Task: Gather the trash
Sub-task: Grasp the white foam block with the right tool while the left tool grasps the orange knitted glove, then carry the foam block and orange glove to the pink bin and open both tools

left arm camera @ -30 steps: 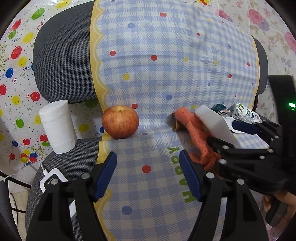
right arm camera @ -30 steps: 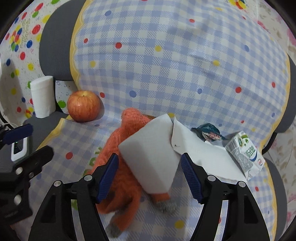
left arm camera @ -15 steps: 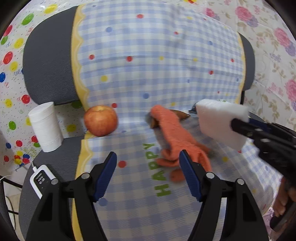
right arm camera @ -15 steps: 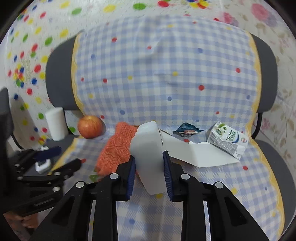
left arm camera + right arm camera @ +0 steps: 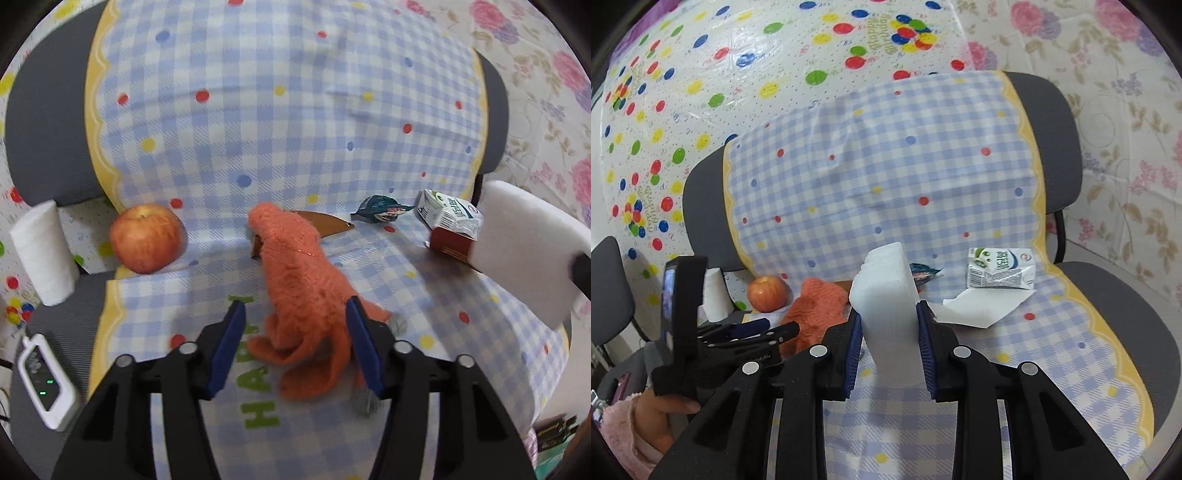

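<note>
Trash on this chair seat is scattered around: a white foam block [image 5: 886, 295] is pinched between the fingers [image 5: 854, 343] of the right gripper [image 5: 888, 343], lifted clear of the checkered cloth [image 5: 886, 177] draped over the chair [image 5: 1067, 155]. Left on the cloth are a crushed milk carton [image 5: 999, 268], a white sheet of paper [image 5: 982, 304] just in front of it, and a crumpled dark wrapper [image 5: 380, 213] near the backrest. The left gripper [image 5: 295, 343] hangs over the orange knit sock [image 5: 303, 280]; its fingers have just been closing and now straddle the sock, the right one against the knit, the left one still off it. An apple [image 5: 147, 238], a toilet paper roll [image 5: 40, 254] and a small white device [image 5: 44, 384] sit off to the left.
</note>
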`<state>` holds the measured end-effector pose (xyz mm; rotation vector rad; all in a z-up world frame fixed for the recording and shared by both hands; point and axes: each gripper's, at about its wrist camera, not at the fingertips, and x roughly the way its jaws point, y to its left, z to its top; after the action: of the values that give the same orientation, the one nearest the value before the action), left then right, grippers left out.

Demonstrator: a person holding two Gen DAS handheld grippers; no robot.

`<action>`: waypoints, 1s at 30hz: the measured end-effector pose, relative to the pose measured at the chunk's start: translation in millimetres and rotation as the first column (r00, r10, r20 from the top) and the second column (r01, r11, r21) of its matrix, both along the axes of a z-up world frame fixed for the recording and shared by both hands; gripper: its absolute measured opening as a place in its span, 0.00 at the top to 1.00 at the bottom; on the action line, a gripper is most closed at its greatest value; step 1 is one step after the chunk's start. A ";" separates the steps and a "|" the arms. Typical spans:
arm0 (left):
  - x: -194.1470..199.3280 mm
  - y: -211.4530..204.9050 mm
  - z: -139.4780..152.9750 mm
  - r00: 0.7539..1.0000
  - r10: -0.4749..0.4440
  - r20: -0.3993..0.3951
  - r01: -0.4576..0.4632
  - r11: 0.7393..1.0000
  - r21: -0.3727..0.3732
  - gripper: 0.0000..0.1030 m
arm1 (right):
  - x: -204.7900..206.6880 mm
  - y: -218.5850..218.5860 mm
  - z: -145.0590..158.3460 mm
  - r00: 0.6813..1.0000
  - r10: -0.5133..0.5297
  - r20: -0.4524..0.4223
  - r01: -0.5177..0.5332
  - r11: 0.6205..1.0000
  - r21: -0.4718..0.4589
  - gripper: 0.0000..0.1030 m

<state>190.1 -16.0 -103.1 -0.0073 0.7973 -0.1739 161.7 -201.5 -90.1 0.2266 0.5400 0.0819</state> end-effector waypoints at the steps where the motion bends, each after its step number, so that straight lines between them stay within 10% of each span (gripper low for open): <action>1: 5.5 -1.1 -3.3 1.000 0.007 -0.013 -0.007 1.000 -0.007 0.54 | -0.5 -2.2 -0.9 1.000 -0.004 -0.001 0.004 1.000 0.005 0.71; 9: 4.3 -5.0 -4.6 0.999 0.016 0.029 -0.016 1.000 0.004 0.93 | -6.6 8.4 -20.9 0.997 0.031 -0.066 -0.031 1.000 0.002 0.71; 20: -97.7 36.3 73.2 0.939 -0.093 0.332 0.054 0.991 0.125 0.94 | -31.0 22.3 8.1 0.996 0.084 0.021 -0.085 0.993 0.076 0.71; 30: -122.1 51.6 126.0 0.906 -0.081 0.415 0.136 0.985 -0.104 0.94 | -56.2 24.1 32.4 0.996 0.053 0.074 -0.056 0.998 0.036 0.71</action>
<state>68.0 35.6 22.9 -0.0489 0.3639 -0.3226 105.5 -177.4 -57.7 0.2449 0.4727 0.1528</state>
